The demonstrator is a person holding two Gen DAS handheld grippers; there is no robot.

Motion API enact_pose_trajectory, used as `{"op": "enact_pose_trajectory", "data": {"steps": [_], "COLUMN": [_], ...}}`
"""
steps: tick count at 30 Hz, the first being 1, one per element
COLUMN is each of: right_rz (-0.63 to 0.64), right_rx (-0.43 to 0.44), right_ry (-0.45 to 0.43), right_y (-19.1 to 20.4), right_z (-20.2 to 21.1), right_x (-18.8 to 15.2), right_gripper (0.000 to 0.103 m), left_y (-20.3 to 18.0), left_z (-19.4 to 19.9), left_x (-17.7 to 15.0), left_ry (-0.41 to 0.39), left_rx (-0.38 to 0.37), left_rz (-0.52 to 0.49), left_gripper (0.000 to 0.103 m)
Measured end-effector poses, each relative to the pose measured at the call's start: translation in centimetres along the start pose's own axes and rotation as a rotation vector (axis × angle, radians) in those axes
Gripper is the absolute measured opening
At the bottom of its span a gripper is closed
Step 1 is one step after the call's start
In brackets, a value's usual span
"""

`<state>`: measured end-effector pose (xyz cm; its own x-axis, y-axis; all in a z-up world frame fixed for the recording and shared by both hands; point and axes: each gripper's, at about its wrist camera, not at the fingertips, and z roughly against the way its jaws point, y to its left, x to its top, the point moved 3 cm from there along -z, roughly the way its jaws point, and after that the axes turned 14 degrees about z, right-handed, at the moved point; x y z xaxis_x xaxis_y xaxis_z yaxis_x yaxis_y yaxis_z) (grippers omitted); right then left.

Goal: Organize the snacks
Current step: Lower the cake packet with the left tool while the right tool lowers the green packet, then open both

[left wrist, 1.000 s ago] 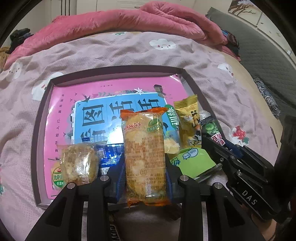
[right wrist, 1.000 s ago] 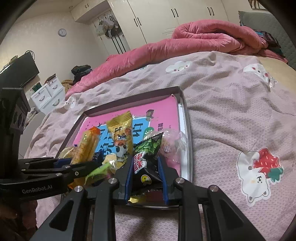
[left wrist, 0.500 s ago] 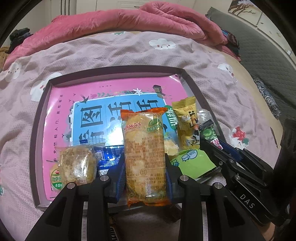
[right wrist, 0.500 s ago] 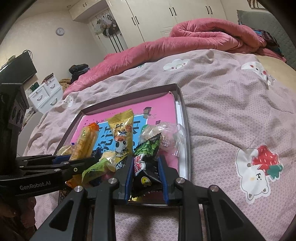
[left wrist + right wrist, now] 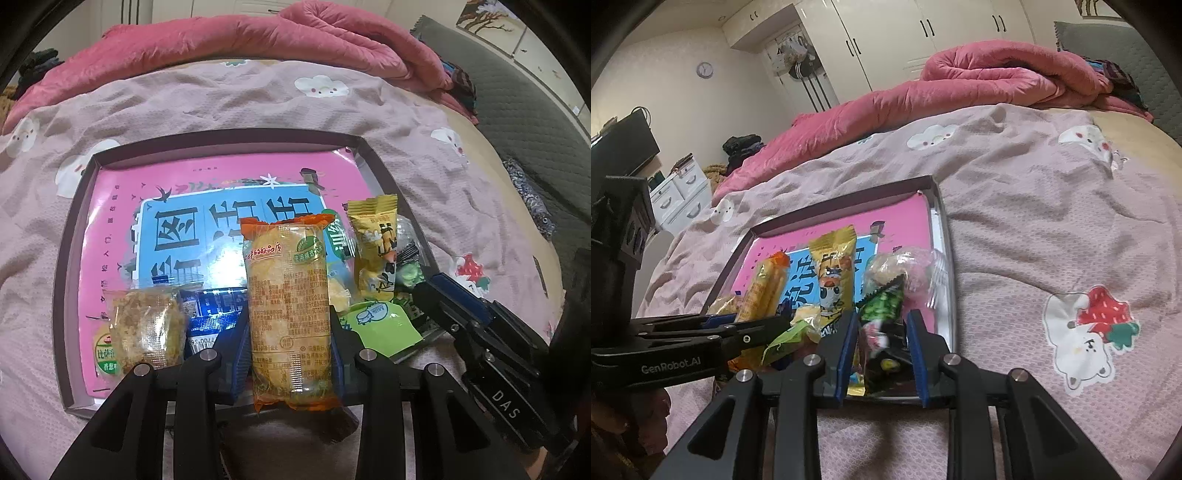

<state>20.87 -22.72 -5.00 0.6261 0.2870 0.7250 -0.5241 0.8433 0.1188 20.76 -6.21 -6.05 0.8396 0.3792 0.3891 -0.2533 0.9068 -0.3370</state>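
Here, left gripper (image 5: 290,334) pinching orange packet (image 5: 290,306), right gripper (image 5: 882,350) probably pinching blurred dark packet (image 5: 882,332).

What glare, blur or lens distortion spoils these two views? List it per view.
Left wrist view: strong fisheye bowing of the tray rim, white glare on the glossy book cover. Right wrist view: motion smear on the black-green packet between the right gripper's pads, dark vignette in the corners, wardrobe doors curved.

Bed in a pink cartoon-print sheet (image 5: 229,99), bearing a rumpled pink quilt (image 5: 236,40) and a dark-rimmed tray (image 5: 70,236)
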Motion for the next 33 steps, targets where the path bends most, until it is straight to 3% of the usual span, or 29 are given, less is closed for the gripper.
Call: {"op": "enact_pose_trajectory", "data": {"steps": [11, 33], "right_rz": [0.01, -0.013], "right_rx": [0.002, 0.016], "right_ry": [-0.01, 0.0], "right_y": [0.4, 0.2], "right_z": [0.9, 0.8], "right_x": [0.1, -0.2], "right_gripper": [0.031, 0.031], "left_y": [0.2, 1.7], "left_z": [0.5, 0.2], "left_x": [-0.1, 1.2], "left_ry": [-0.001, -0.041], "left_rx": [-0.008, 0.052], "left_rz": [0.004, -0.008], "left_gripper": [0.046, 0.047]}}
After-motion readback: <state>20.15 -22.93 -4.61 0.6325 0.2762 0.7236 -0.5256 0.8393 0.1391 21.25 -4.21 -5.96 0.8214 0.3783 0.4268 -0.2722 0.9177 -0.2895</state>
